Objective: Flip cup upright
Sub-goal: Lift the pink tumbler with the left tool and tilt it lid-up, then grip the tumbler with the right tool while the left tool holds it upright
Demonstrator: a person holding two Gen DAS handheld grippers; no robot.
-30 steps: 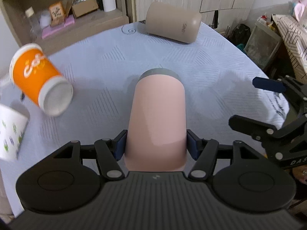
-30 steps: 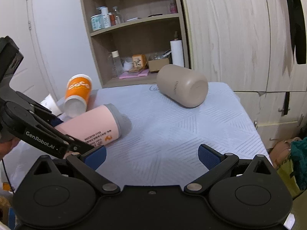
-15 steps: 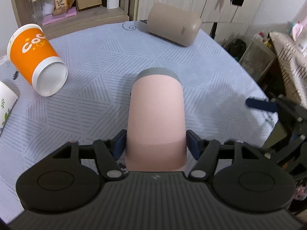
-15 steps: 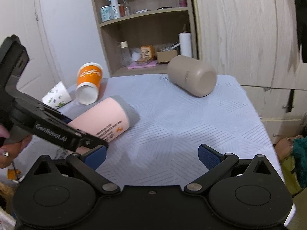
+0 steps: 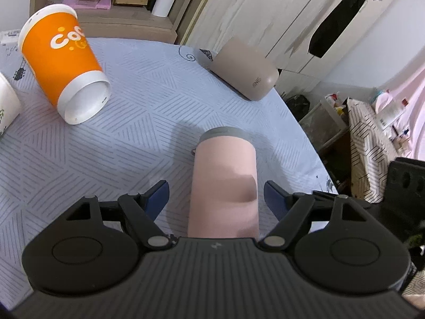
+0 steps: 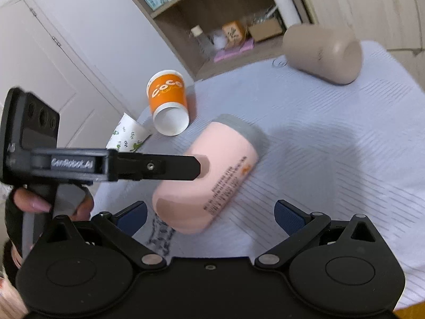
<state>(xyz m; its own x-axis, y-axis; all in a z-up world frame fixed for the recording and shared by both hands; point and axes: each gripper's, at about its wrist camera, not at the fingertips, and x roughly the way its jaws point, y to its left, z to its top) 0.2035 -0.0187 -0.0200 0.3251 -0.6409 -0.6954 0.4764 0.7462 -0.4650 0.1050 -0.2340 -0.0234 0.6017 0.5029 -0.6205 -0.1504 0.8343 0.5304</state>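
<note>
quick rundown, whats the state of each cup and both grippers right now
pink cup: on its side, between the left fingers, gaps on both sides
orange cup: on its side, mouth toward the camera
beige cup: on its side
leaf cup: tipped over at the table edge
left gripper: open
right gripper: open, holding nothing

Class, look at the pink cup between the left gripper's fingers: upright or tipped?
Tipped. The pink cup lies on its side on the tablecloth, grey end away from the open left gripper, whose fingers stand clear of it.
</note>
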